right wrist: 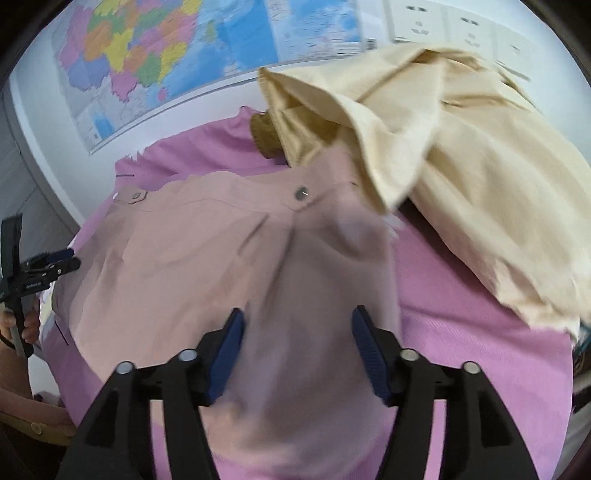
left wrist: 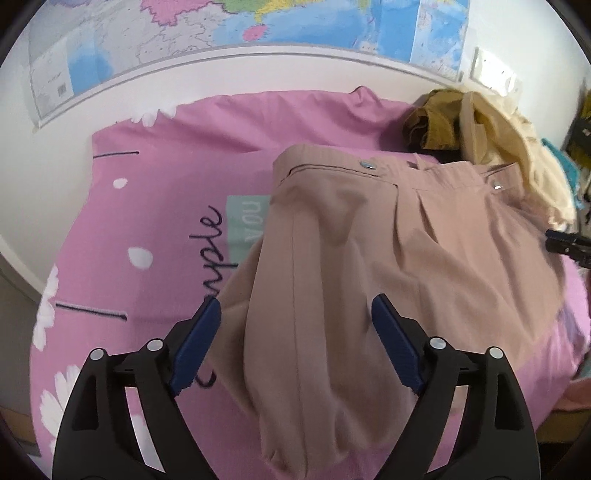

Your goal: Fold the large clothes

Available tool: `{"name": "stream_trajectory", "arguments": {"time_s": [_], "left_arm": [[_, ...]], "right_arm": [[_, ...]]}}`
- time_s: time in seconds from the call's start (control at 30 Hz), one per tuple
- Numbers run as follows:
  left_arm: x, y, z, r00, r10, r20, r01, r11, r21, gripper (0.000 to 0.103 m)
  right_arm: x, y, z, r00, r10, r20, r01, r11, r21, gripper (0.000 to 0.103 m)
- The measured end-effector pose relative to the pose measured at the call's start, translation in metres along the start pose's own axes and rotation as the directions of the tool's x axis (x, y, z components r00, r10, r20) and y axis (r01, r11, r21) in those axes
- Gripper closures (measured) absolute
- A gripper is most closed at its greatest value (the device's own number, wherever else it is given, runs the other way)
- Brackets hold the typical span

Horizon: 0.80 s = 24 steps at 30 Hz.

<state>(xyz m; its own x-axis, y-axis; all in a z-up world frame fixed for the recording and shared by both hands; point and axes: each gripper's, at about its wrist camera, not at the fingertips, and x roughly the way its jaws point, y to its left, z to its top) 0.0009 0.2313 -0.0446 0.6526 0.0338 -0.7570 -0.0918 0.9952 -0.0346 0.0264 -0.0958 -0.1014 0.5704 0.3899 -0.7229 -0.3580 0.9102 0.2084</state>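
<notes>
A dusty-pink pair of trousers (left wrist: 369,266) lies on the pink bedspread (left wrist: 155,192), waistband with metal buttons toward the wall. In the left wrist view my left gripper (left wrist: 295,314) is open, its blue pads either side of a trouser leg that runs toward the camera. In the right wrist view the trousers (right wrist: 221,258) fill the middle, and my right gripper (right wrist: 297,321) is open over the blurred cloth. The left gripper (right wrist: 55,262) shows at the left edge there; the right gripper's tip (left wrist: 565,245) shows at the right edge of the left view.
A heap of cream and mustard clothes (right wrist: 461,166) lies at the back right of the bed, overlapping the waistband; it also shows in the left wrist view (left wrist: 491,136). A wall map (left wrist: 240,33) hangs behind the bed. The bedspread has daisy prints and lettering.
</notes>
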Motion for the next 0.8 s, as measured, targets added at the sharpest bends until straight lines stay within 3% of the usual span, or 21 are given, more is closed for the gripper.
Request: {"name": "stream_trajectory", "arguments": {"time_s": [0.13,0.2,0.23,0.33,0.4,0.43,0.47,0.5,0.57,0.6,0.63,0.73,0.8], "left_arm": [[-0.013,0.025,-0.019,0.996,-0.084,0.002,0.084,0.995,-0.056,0.019],[-0.022,0.043,-0.030,0.978,-0.207,0.033,0.210,0.968,-0.134,0.020],[-0.024,0.049,-0.033,0.971,-0.236,0.045,0.241,0.958,-0.156,0.020],[-0.031,0.057,-0.045,0.962,-0.265,0.070,0.273,0.947,-0.172,0.020],[-0.024,0.048,-0.051,0.953,-0.300,0.034,0.301,0.942,-0.145,0.025],[-0.016,0.039,-0.056,0.951,-0.310,-0.010,0.306,0.944,-0.119,0.033],[-0.007,0.030,-0.059,0.951,-0.303,-0.054,0.297,0.950,-0.100,0.038],[0.000,0.025,-0.062,0.953,-0.292,-0.081,0.285,0.954,-0.093,0.046],[-0.001,0.021,-0.063,0.956,-0.288,-0.048,0.284,0.955,-0.082,0.063],[-0.002,0.026,-0.060,0.949,-0.314,-0.038,0.309,0.945,-0.109,0.073],[-0.003,0.029,-0.059,0.946,-0.323,-0.033,0.317,0.941,-0.119,0.077],[-0.014,0.041,-0.054,0.939,-0.343,0.007,0.341,0.931,-0.126,0.082],[-0.017,0.051,-0.055,0.935,-0.351,0.039,0.353,0.925,-0.140,0.082]], "right_arm": [[-0.018,-0.019,-0.022,1.000,0.019,0.009,-0.020,0.997,0.077,0.022],[-0.019,-0.029,-0.035,0.999,0.049,-0.006,-0.048,0.991,0.122,0.020],[-0.018,-0.032,-0.039,0.999,0.052,-0.015,-0.050,0.989,0.136,0.019],[-0.011,-0.041,-0.054,0.993,0.115,-0.038,-0.106,0.977,0.183,0.019],[-0.006,-0.039,-0.061,0.985,0.167,-0.034,-0.157,0.967,0.201,0.020],[-0.006,-0.036,-0.061,0.986,0.166,-0.019,-0.160,0.971,0.176,0.041],[-0.004,-0.032,-0.061,0.976,0.217,-0.017,-0.211,0.963,0.167,0.072],[0.001,-0.032,-0.059,0.966,0.259,-0.025,-0.249,0.949,0.191,0.077],[0.004,-0.028,-0.057,0.966,0.256,-0.023,-0.247,0.951,0.186,0.093],[0.001,-0.024,-0.053,0.971,0.238,-0.006,-0.234,0.960,0.154,0.094],[-0.002,-0.025,-0.050,0.974,0.228,0.004,-0.226,0.962,0.155,0.097],[-0.017,-0.029,-0.037,0.975,0.210,0.065,-0.218,0.963,0.156,0.098],[-0.019,-0.027,-0.033,0.979,0.193,0.063,-0.200,0.971,0.134,0.098]]}}
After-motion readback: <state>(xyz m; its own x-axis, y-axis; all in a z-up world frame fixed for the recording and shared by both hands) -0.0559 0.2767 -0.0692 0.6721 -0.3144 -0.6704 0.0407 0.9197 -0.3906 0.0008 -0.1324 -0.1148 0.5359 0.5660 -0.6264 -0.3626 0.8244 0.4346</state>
